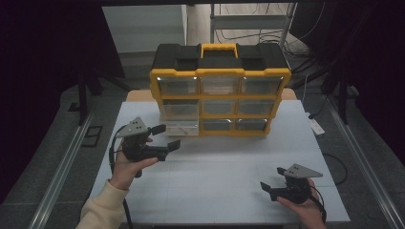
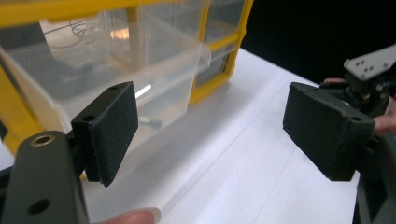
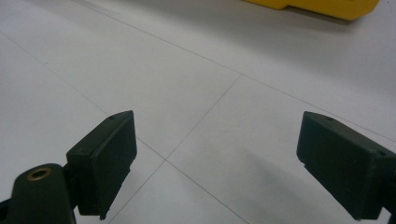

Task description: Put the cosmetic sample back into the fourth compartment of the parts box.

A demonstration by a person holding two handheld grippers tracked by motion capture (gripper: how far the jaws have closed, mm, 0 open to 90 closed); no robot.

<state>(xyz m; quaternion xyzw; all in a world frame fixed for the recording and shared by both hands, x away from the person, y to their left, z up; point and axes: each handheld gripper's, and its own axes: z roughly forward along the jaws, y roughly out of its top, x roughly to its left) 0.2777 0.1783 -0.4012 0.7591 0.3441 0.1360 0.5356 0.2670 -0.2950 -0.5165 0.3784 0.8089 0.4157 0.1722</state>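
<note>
Two hand-held grippers: we hold both with jaws apart, empty.
Right hand-held gripper (image 1: 268, 187): low over the counter (image 1: 229, 167), well apart from the organizer (image 1: 219, 90).
Left hand-held gripper (image 1: 165, 136): nearer; we see the pulled-out clear drawer (image 2: 140, 84) just beyond, sliding axis toward us.

The organiser cabinet (image 1: 220, 98) is showing a yellow frame with a black top (its carry handle (image 1: 218, 49) is yellow too). Its drawers (image 1: 179, 116) are appearing clear. The table (image 1: 229, 167) is presenting white with thin grey grid lines. Both the left gripper (image 1: 166, 136) and right gripper (image 1: 266, 188) are showing black, each with a grey plate.
</note>
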